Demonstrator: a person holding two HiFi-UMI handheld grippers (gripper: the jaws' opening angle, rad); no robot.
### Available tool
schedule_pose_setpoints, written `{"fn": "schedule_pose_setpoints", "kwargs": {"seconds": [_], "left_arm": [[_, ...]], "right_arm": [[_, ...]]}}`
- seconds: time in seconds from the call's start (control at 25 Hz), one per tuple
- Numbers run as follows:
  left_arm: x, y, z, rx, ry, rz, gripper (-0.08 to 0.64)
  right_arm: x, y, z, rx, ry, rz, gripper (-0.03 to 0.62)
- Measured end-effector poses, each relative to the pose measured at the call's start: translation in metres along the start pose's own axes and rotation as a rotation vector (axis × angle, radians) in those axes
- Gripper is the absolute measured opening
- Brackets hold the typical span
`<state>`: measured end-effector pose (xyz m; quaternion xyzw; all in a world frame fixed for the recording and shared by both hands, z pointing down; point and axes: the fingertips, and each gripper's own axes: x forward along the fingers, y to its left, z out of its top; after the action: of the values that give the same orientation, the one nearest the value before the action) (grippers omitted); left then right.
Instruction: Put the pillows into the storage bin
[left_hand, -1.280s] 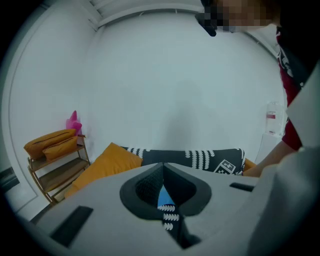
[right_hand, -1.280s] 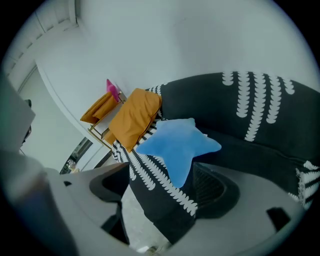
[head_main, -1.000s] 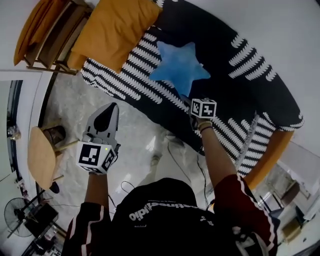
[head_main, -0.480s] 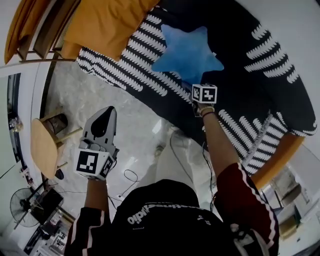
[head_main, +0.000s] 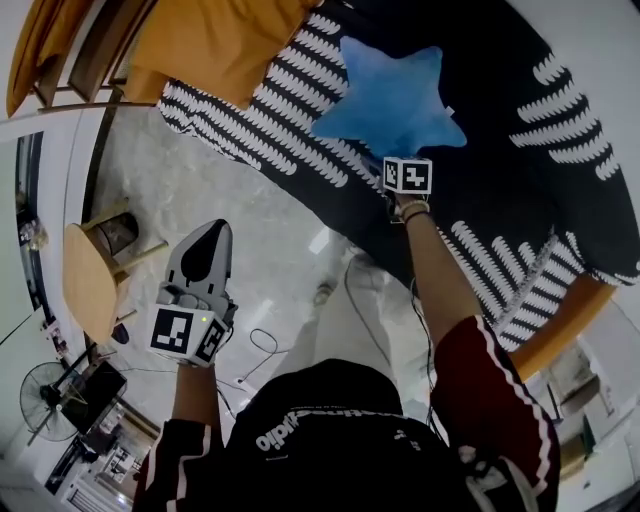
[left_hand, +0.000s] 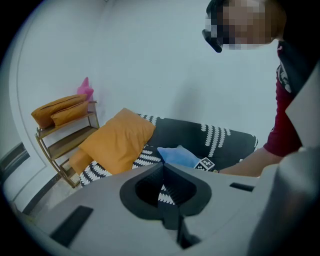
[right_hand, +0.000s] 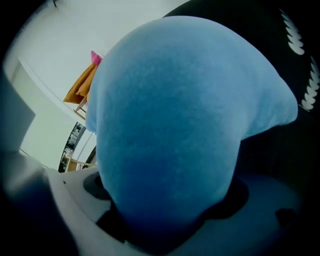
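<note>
A blue star-shaped pillow lies on the black sofa with white marks. My right gripper reaches down onto the star's near point. In the right gripper view the blue pillow fills the picture, with one of its points lying between the wide jaws. Those jaws have just been opening, and I see no squeeze on the plush. A large orange pillow leans at the sofa's left end. My left gripper hangs over the pale floor, shut and empty. No storage bin is in view.
A wooden shelf left of the sofa carries two orange cushions and a pink star. A round wooden stool, a fan and a thin cable are on the floor.
My right gripper has sunk onto the blue star pillow, which now sits between its jaws. The left gripper has dropped a little over the floor and stays shut.
</note>
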<state>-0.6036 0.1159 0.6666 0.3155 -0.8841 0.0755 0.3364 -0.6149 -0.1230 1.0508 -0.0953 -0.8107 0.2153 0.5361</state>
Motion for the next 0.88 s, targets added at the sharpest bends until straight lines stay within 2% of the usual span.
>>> {"fn": "schedule_pose_setpoints", "kwargs": {"seconds": [0.12,0.16,0.32,0.44,0.64,0.88], "left_arm": [[-0.003,0.003,-0.001,-0.008,-0.002,0.003,0.003],[-0.004,0.004,-0.001,-0.011,-0.003,0.003,0.003],[-0.007,0.006,0.001,-0.022,-0.020,0.002,0.003],[-0.013,0.006,0.003,-0.028,-0.037,-0.003,0.003],[-0.036,0.014,0.009,-0.047,-0.082,0.004,0.003],[-0.076,0.024,0.031,-0.047,-0.165,0.022,0.003]], "right_arm": [[-0.001,-0.001,0.001,-0.007,-0.008,-0.021,0.491],[-0.003,-0.002,0.003,-0.014,-0.015,-0.030,0.471],[-0.016,-0.003,0.018,-0.024,-0.052,-0.055,0.291],[-0.029,0.000,0.034,-0.051,-0.069,-0.072,0.212],[-0.052,0.011,0.033,-0.081,-0.041,-0.103,0.173],[-0.105,0.029,0.027,-0.091,-0.064,-0.143,0.170]]}}
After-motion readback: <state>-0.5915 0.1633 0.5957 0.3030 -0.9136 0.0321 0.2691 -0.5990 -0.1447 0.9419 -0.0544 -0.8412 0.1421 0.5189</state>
